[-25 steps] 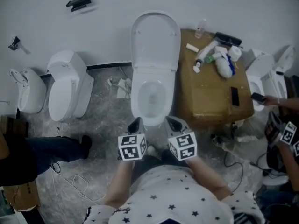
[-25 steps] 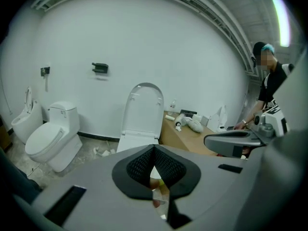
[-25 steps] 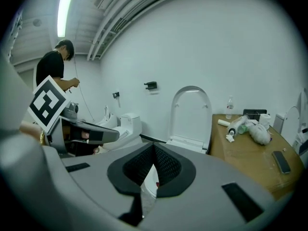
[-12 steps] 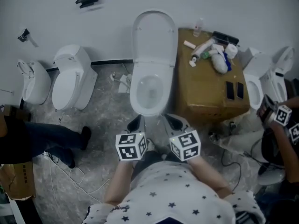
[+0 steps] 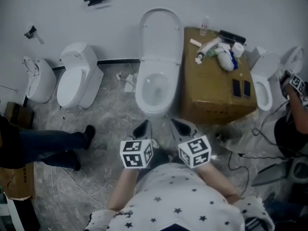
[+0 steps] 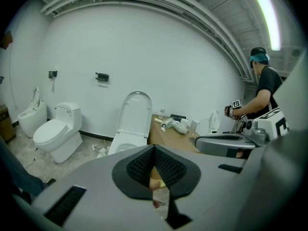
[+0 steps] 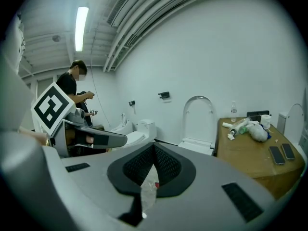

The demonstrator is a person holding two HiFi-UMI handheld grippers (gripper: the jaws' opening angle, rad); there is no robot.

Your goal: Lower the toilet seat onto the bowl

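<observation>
Both of my tools are clenched and carry nothing: the left hand-held gripper (image 5: 142, 128) and the right hand-held gripper (image 5: 181, 126) each have their jaws pressed together, as each gripper view shows. The toilet seat (image 5: 160, 32) is not yet down. It stands upright against the wall, straight ahead of both grippers and beyond the open bowl (image 5: 154, 93), well out of touch. Its long axis runs up the wall from the hinge at the back of the bowl, so its free top edge is the farthest part from me. The bowl lies ahead, between the two grippers. The left one sits a little closer to the bowl's centre line, and the right one lies nearer the brown tabletop (image 5: 216, 100) beside the toilet. I judge either could reach over the bowl to tip the seat forward.
</observation>
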